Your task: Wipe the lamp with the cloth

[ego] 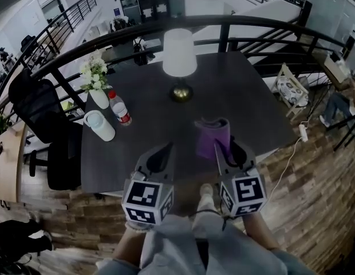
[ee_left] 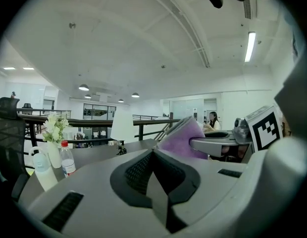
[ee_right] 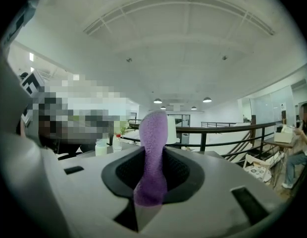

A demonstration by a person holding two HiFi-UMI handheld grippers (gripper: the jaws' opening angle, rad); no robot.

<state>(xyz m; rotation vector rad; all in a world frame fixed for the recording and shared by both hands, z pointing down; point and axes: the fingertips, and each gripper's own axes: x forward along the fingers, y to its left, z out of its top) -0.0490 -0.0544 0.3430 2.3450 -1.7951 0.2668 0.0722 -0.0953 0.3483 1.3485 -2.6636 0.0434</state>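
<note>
The lamp [ego: 178,52], with a white shade and a brass base [ego: 181,91], stands at the far middle of the dark table [ego: 252,96]. A purple cloth [ego: 212,137] hangs over the near table edge, and my right gripper [ego: 223,149] is shut on it. The right gripper view shows the cloth [ee_right: 154,152] sticking up from between the closed jaws, with the lamp shade [ee_right: 171,130] just behind it. My left gripper [ego: 166,149] is beside the right one, shut with nothing in it. In the left gripper view the cloth [ee_left: 181,135] and the lamp [ee_left: 122,125] lie ahead.
At the table's left stand white flowers [ego: 94,73] in a vase [ego: 99,98], a red-capped water bottle [ego: 119,109] and a white tumbler [ego: 101,125]. A black office chair [ego: 48,128] is left of the table. A curved railing [ego: 223,23] runs behind it.
</note>
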